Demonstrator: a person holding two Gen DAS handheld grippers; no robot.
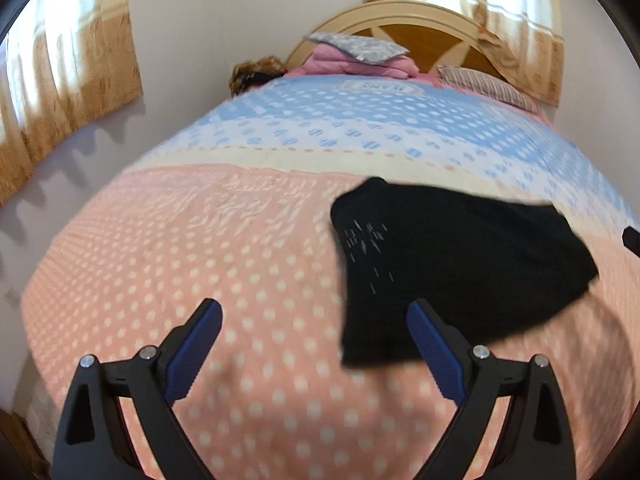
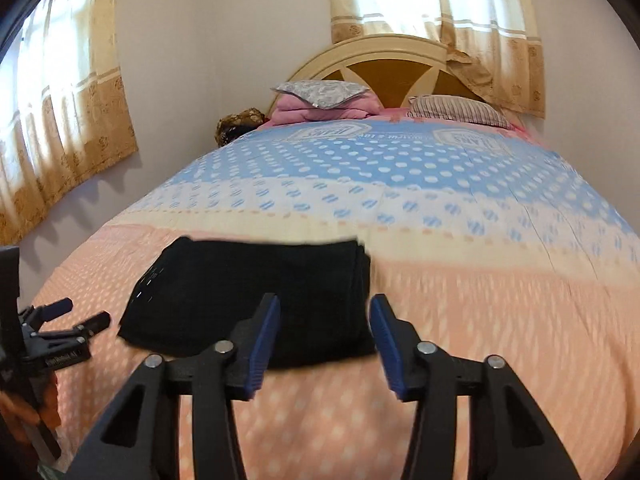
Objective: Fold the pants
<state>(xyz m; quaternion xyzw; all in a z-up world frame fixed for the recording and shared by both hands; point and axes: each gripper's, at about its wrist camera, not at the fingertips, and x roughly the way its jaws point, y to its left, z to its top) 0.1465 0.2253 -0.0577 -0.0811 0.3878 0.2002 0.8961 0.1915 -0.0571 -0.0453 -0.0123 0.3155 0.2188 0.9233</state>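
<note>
Presently, both tools empty. Left gripper (image 1: 314,344): jaws spread wide, blue pads clear of any cloth, poised over the near pink part of the bedspread (image 1: 180,248). Right gripper (image 2: 324,334): jaws apart at a moderate gap, nothing pinched between them, aimed at the near edge of the garment without touching it.

Black pants (image 2: 256,292): lying on the pink, white-dotted zone of the bedspread, already reduced to a compact, roughly rectangular bundle. Positioned far and to the right of the left gripper, directly beyond the right gripper. Layered edge visible along the right side in the right wrist view; faint pale stitching or flecks near the left edge. Some motion blur across both views, so finer seams not legible.

Further out: folded pink blanket (image 2: 324,110) with a grey patterned pillow (image 2: 320,92) on top, and a striped pillow (image 2: 456,110), all at the far end against the arched headboard (image 2: 384,64). Curtains (image 2: 68,120) on the left and far walls.

Handling assessment: soft, light, limp fabric; no stiffness, likely to sag and unfold if lifted by a single layer. Low slip risk against ridged pads; not fragile. Recommended hold: pinch through all layers at the two near corners, or along the stacked right edge, keeping the bundle square. Fold judged near complete.
</note>
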